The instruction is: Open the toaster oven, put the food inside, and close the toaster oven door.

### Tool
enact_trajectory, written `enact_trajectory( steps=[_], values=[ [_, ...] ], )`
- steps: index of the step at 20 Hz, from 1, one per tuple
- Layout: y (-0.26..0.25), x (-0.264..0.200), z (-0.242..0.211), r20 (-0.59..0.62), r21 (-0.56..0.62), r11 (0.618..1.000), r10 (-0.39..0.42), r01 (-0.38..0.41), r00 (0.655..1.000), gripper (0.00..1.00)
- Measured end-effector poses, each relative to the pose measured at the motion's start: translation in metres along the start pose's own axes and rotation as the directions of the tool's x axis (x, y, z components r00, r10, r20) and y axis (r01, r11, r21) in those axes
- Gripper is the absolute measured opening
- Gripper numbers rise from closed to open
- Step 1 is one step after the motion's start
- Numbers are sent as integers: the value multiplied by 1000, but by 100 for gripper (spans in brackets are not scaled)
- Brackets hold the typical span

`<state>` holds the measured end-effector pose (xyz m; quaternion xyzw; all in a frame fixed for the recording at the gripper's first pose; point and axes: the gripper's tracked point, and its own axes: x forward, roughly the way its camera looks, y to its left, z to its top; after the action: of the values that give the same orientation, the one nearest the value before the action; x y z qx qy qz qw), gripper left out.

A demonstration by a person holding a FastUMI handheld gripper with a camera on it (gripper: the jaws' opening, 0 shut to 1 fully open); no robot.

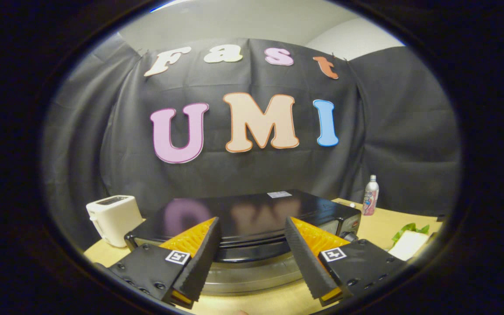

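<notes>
With the tool (pixel 248 258) spread wide and empty just above the closed toaster oven (pixel 252 218) on the bench (pixel 379 227), it should probably drop squarely onto the door's top edge before pulling down.

no text reads clearly: the toaster oven (pixel 252 214) sticker and bottle (pixel 370 195) label are too small.

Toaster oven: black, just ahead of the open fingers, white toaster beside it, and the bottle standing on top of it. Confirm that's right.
One error: the bottle stands on the table beyond the toaster oven, not on top. Gripper view shows this. The gripper is open; white toaster beside it holds.
</notes>
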<state>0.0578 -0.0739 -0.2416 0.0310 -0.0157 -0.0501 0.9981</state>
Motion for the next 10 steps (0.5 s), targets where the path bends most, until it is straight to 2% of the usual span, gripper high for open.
enact_trajectory(
  steps=[4,10],
  values=[
    [-9,-23,-3,59,38,999,3,-5,998,93],
    [-24,-68,-17,72,58,998,9,-13,997,93]
  ],
)
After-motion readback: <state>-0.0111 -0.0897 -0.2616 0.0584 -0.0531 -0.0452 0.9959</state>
